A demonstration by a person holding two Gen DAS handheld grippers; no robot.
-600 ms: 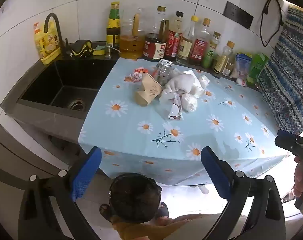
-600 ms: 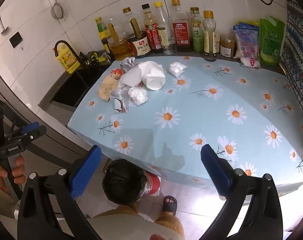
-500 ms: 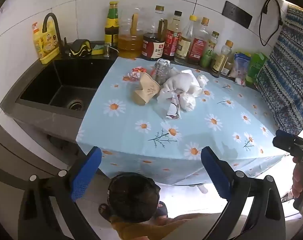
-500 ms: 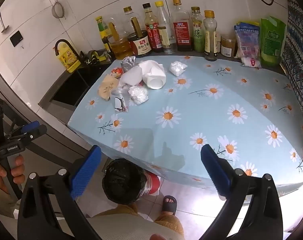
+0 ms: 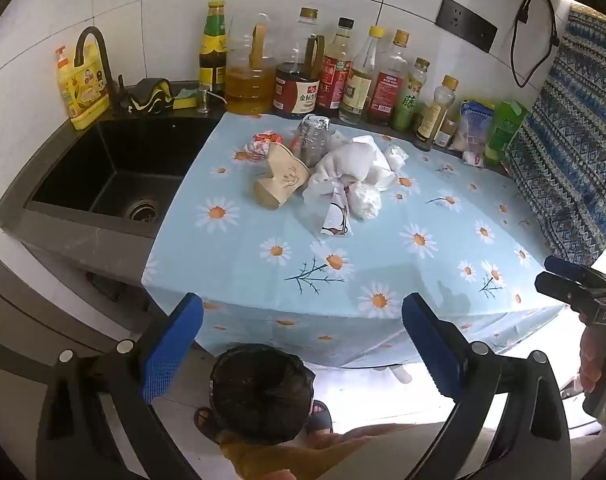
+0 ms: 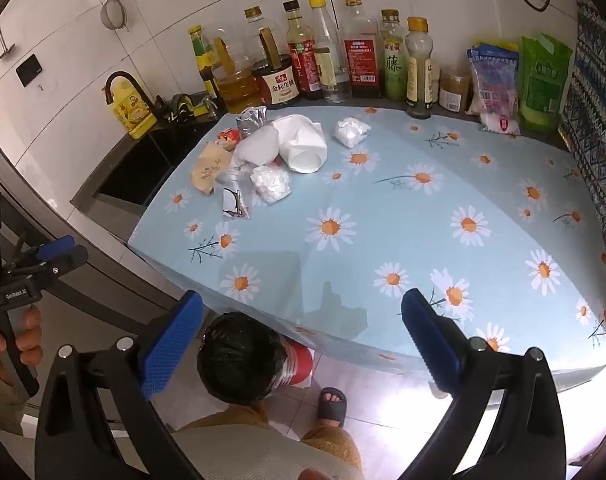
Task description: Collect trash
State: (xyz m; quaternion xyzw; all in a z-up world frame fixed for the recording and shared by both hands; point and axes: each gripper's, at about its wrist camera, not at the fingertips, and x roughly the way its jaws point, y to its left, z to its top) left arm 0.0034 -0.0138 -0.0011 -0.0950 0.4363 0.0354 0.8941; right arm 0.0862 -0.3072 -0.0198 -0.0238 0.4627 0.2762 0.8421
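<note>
Daisy tablecloth (image 5: 383, 248) bears trash pile (image 5: 335, 172) well beyond both empty, wide-spread grippers.

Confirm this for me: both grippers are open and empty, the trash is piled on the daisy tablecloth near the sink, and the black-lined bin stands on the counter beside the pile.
One detail is wrong. The black-lined bin stands on the floor below the tablecloth's front edge, as the right wrist view shows. The rest holds: left gripper and right gripper open and empty, trash pile near the sink.

Black tool (image 5: 302, 346), blue ridged pads (image 5: 171, 344)
</note>
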